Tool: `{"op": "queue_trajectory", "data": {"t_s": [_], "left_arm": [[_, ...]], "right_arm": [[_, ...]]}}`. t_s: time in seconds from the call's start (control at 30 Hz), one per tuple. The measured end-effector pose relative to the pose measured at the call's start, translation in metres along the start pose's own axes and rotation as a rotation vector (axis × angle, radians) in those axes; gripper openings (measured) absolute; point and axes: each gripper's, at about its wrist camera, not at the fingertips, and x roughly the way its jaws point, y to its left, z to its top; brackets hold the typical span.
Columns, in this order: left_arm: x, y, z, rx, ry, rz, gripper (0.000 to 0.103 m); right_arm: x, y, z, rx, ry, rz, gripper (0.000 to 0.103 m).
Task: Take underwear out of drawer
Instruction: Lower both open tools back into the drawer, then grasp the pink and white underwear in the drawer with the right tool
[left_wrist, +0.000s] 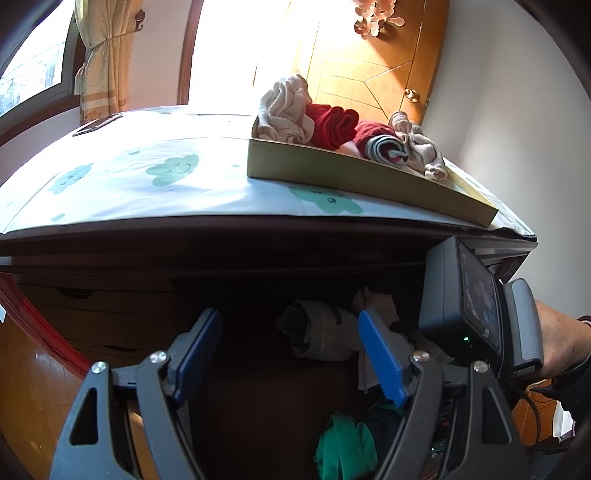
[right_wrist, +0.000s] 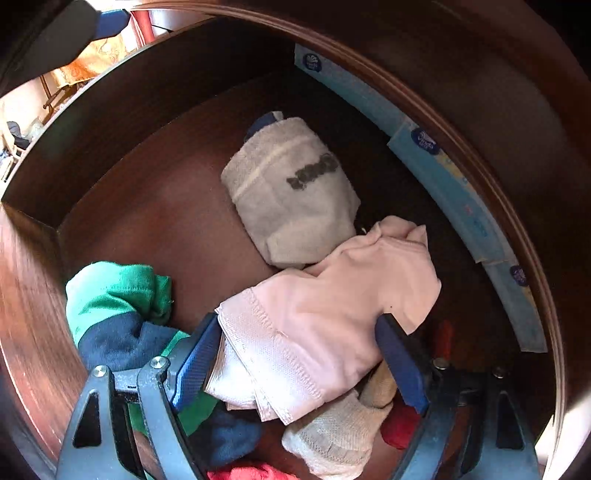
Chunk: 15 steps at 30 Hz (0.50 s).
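The dark wooden drawer (right_wrist: 147, 110) stands open below me. My right gripper (right_wrist: 298, 321) points down into it, open, with a pale pink underwear (right_wrist: 332, 302) lying between its blue pads (right_wrist: 199, 354); the pads reach its edges without squeezing it. Behind it lies a rolled grey underwear (right_wrist: 291, 195), also seen from the left as the grey roll (left_wrist: 321, 332). My left gripper (left_wrist: 289, 314) hovers open and empty over the drawer. The right tool's grey housing (left_wrist: 443, 288) sits at its right.
On the dresser's cloud-print cloth (left_wrist: 147, 173) a gold tray (left_wrist: 332, 173) holds several beige, red and striped garments. A green-and-navy garment (right_wrist: 118, 295), a red piece (right_wrist: 399, 424) and tissue packs (right_wrist: 443, 177) along the right wall share the drawer. A forearm (left_wrist: 561, 332) enters at right.
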Motion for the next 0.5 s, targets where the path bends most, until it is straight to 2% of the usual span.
{"op": "queue_trajectory", "data": {"t_s": [0.03, 0.1, 0.17, 0.33, 0.5], "left_arm": [[0.001, -0.001, 0.0, 0.004, 0.004, -0.001, 0.078], [0.001, -0.004, 0.0, 0.019, 0.01, -0.002, 0.078], [0.003, -0.008, 0.0, 0.031, 0.025, -0.005, 0.078], [0.01, -0.021, -0.004, 0.089, 0.094, -0.02, 0.078], [0.021, -0.035, -0.007, 0.126, 0.209, -0.081, 0.078]], "right_arm": [[0.001, -0.002, -0.002, -0.001, 0.005, 0.007, 0.077], [-0.002, -0.01, -0.009, 0.007, -0.006, 0.03, 0.049], [-0.006, -0.012, -0.015, 0.004, -0.027, 0.04, 0.04], [-0.022, -0.023, -0.034, 0.018, -0.094, 0.072, 0.035], [-0.038, -0.036, -0.053, 0.058, -0.165, 0.081, 0.034]]}}
